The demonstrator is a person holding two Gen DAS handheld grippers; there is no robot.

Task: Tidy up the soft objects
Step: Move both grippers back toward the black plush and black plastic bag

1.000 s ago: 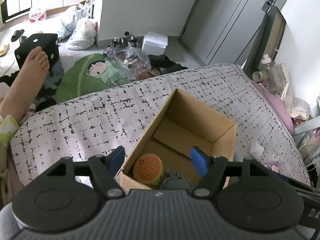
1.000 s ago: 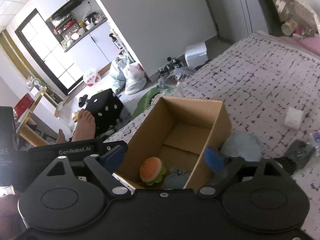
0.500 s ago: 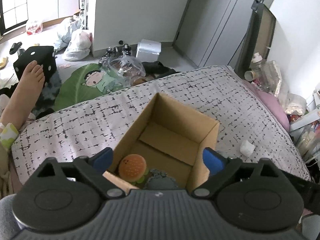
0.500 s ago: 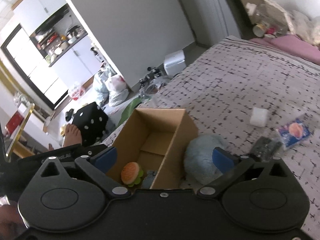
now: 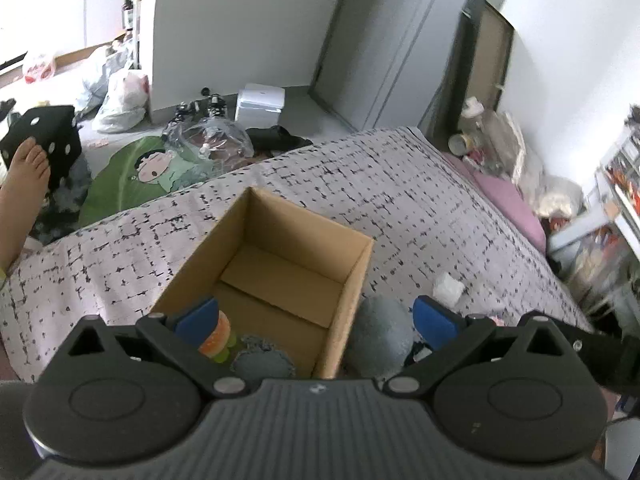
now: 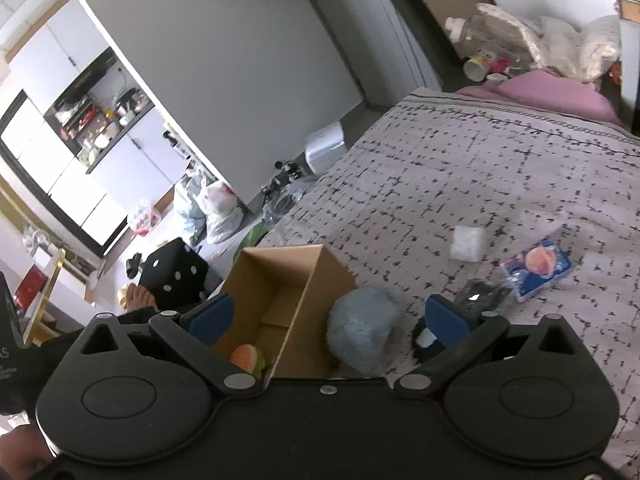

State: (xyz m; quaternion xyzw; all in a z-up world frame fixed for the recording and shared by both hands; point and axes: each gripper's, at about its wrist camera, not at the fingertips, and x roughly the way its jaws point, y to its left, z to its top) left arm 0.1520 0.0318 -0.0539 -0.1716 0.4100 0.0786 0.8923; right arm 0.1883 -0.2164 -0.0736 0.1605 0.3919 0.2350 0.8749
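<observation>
Open brown cardboard box (image 5: 280, 264) on the speckled grey bedspread (image 5: 400, 200) as landmark. Inside, at its near left corner: orange plush burger (image 5: 218, 340) beside a grey-blue knitted piece (image 5: 260, 362). Just outside its right wall, touching: round fluffy pale-blue plush (image 6: 360, 332), light and squashy, best pinched across its middle (pile likely slippery). Farther right: white soft block (image 6: 467, 243). Left gripper (image 5: 316, 322) opening wide, pinching nothing; right gripper (image 6: 326, 314) spread wide, empty.

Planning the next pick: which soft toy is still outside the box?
The fluffy blue-grey plush, lying on the bed against the cardboard box's outer wall. The burger toy and flat grey piece are inside.
</observation>
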